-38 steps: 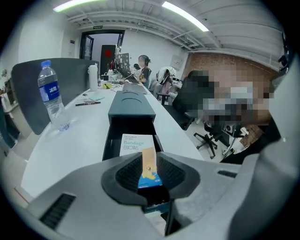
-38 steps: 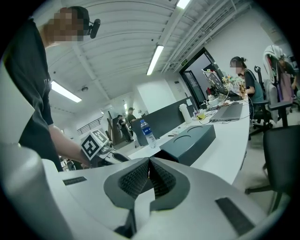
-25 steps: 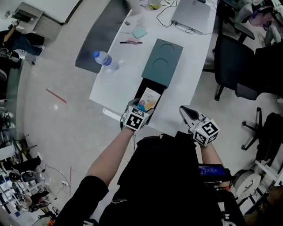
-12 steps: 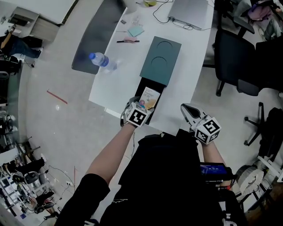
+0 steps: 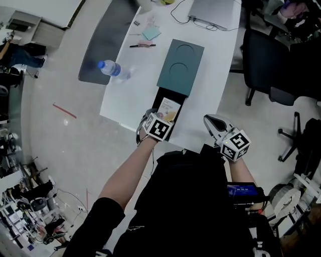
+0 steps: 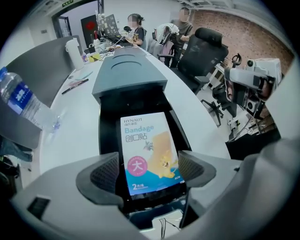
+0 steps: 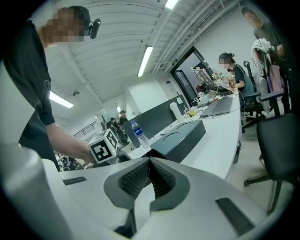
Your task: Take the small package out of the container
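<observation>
The container [image 5: 181,67] is a teal box on the white table [image 5: 125,95], and its black drawer [image 6: 108,123] is slid out toward me. In the drawer lies the small package [image 5: 169,107], a white and blue bandage packet [image 6: 147,146]. My left gripper [image 5: 161,122] points steeply down at the drawer's near end. Its jaws have just been opening, and the left gripper [image 6: 149,162] now stands open with the packet's near end between its pads [image 6: 105,174]. My right gripper [image 5: 209,122] hangs off the table's near edge, apart from the box; in the right gripper view the right gripper [image 7: 149,164] is shut and empty.
A water bottle [image 5: 113,69] lies at the table's left edge. A pen [image 5: 141,45], a sticky pad [image 5: 151,33] and a laptop [image 5: 212,13] sit farther back. Black office chairs [image 5: 266,65] stand to the right. People sit at the far end of the desk [image 6: 136,28].
The left gripper has tipped a little over the drawer's near end and its jaws stand wider. The right gripper has kept its place.
</observation>
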The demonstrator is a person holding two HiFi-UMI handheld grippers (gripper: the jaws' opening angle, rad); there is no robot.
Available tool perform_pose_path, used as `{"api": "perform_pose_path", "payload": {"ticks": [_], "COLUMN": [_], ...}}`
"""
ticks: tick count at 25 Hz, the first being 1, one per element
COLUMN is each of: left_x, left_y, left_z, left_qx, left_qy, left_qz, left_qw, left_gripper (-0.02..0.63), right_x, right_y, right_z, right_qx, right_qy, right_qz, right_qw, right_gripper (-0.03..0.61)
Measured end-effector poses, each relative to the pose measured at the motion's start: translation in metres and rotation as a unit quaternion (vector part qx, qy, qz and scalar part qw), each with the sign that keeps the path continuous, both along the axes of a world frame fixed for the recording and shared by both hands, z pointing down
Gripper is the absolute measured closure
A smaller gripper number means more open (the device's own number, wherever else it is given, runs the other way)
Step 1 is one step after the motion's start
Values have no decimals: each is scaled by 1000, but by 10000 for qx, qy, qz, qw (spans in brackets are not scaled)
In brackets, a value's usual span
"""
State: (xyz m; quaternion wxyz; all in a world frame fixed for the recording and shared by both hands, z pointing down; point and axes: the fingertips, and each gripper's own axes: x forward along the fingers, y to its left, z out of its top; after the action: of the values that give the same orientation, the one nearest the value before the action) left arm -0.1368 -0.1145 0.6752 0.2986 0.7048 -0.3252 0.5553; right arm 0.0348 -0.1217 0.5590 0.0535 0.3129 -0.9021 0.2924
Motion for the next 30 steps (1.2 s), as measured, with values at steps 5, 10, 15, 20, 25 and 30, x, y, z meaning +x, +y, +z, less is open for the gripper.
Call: {"api": "perform_pose_path", "payload": {"ticks": [5, 10, 15, 20, 25, 30], "left_x": [1, 4, 6, 5, 8, 7], "left_y": [-1, -2, -5, -7, -10, -10], "left_z": [1, 4, 7, 12, 13, 9], "left_qx": [-45, -94, -118, -187, -154, -72], "left_qy": [-21, 186, 150, 73, 65, 165], "left_qz": [-37, -182, -159, -288, -378, -439], "left_qw": [10000, 9996, 9997, 9994, 9991, 9989], "left_gripper": [218, 218, 219, 229, 233, 239], "right_x": [7, 11, 14, 16, 17, 18], "right_y": [-1, 1, 2, 0, -1, 0], "right_z": [2, 7, 8, 10, 11, 8], "right_qx": [-20, -71, -94, -93, -105, -60], "right_qy": [-12, -32, -46, -60, -79, -80], "right_qz": [86, 133, 175, 203, 195, 190], "right_qw": [10000, 9999, 9998, 9997, 9997, 9998], "right_gripper": [552, 552, 552, 552, 552, 552]}}
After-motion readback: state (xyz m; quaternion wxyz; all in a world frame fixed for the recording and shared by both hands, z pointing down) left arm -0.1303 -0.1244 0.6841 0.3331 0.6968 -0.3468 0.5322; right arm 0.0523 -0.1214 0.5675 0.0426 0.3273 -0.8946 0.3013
